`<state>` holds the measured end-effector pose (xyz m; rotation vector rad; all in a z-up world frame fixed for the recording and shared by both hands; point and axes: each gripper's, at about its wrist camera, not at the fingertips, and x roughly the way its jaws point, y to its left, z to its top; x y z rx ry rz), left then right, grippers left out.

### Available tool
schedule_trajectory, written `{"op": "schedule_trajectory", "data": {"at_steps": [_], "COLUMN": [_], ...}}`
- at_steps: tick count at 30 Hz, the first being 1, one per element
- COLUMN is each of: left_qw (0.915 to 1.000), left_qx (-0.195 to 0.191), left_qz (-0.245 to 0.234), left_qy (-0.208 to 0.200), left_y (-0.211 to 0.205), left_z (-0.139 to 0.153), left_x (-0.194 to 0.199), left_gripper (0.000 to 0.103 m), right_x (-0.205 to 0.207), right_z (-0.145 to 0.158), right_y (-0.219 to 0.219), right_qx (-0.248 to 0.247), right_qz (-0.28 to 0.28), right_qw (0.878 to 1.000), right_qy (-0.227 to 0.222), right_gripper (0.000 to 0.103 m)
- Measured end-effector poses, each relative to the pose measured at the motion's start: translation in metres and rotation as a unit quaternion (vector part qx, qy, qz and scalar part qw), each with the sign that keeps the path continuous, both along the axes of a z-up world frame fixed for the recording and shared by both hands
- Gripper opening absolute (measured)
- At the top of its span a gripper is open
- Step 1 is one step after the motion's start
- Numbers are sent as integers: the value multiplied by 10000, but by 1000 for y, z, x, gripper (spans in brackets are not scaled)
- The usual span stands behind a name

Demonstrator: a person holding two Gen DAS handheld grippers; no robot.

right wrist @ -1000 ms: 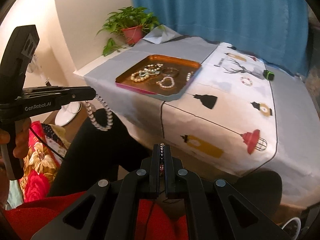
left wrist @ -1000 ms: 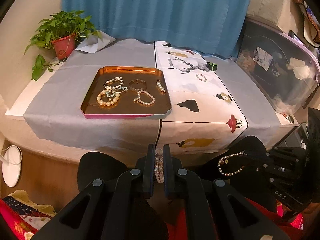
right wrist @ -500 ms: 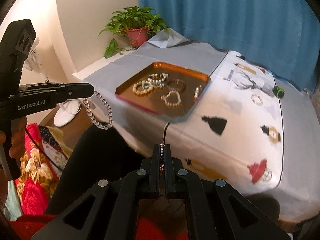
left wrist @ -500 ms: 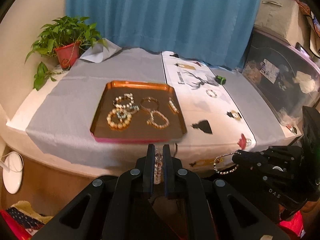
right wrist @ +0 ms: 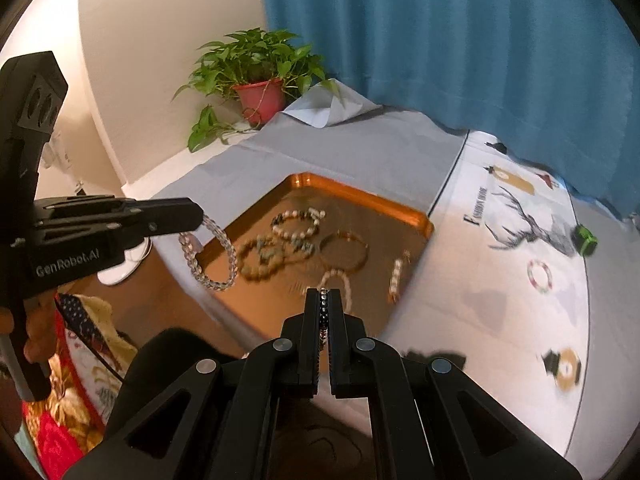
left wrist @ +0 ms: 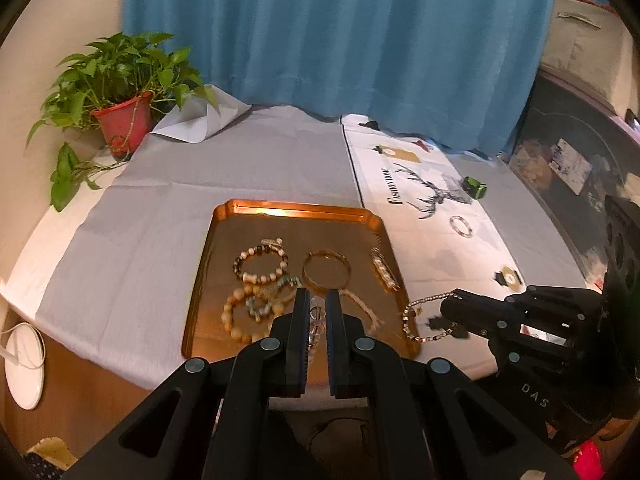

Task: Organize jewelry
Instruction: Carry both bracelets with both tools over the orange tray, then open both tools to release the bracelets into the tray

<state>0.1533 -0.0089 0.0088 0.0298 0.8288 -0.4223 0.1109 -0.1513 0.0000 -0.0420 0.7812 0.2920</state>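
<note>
A copper tray [left wrist: 296, 209] on the grey cloth holds several bead bracelets and a gold bangle [left wrist: 326, 269]. My left gripper [left wrist: 316, 300] hovers over the tray's near edge, shut on a clear-bead bracelet [left wrist: 317, 315]. From the right wrist view that bracelet [right wrist: 212, 258] hangs as a loop from the left gripper [right wrist: 198, 216]. My right gripper [right wrist: 324, 300] is shut on a thin dark-and-silver bead bracelet [right wrist: 324, 312] just off the tray's near right corner. That loop [left wrist: 418, 320] dangles from its tips in the left wrist view.
A pink-and-white bracelet [left wrist: 461, 226] and a small green object [left wrist: 475, 189] lie on the printed runner [left wrist: 432, 248] right of the tray. A potted plant [left wrist: 120, 92] stands at the back left. A blue curtain hangs behind the table. A dark glass-fronted cabinet [left wrist: 572, 168] stands on the right.
Both grippers have moved forward from in front of the table to its near edge, carrying their bracelets. The tray now looks larger and closer beneath them.
</note>
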Motion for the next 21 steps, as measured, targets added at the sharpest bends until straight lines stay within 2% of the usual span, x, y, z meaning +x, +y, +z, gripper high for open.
{"op": "schedule_trajectory", "data": {"at_steps": [8, 10, 12, 13, 14, 15, 16, 17, 21], "left_qw": [9995, 9991, 9978, 9965, 9950, 9941, 9937, 9934, 9914], "left_qx": [121, 165, 339, 480, 620, 711, 737, 765, 843], "left_qz": [-28, 27, 137, 257, 428, 632, 704, 728, 840], "left_qy": [275, 400, 546, 638, 654, 524, 459, 456, 547], "left_y": [-12, -12, -11, -10, -9, -5, -2, 1, 10], "left_z": [-33, -43, -54, -59, -62, -63, -64, -64, -63], "left_x": [48, 58, 67, 70, 72, 68, 65, 61, 34], "left_gripper": [6, 8, 42, 81, 98, 98, 98, 98, 98], "right_x": [50, 60, 70, 77, 79, 81, 80, 75, 48], "right_z": [-26, -35, -44, -52, -58, -62, -66, -67, -59], "right_y": [0, 0, 0, 1, 1, 1, -1, -3, -9], "right_qx": [25, 4, -50, -181, -289, -372, -438, -433, -343], "right_qz": [-50, -85, -97, -127, -177, -247, -361, -454, -478], "right_qw": [9998, 9996, 9991, 9981, 9970, 9959, 9949, 9951, 9956], "right_qy": [193, 270, 404, 576, 701, 787, 831, 767, 723], "right_gripper": [4, 4, 10, 14, 33, 60, 68, 73, 74]}}
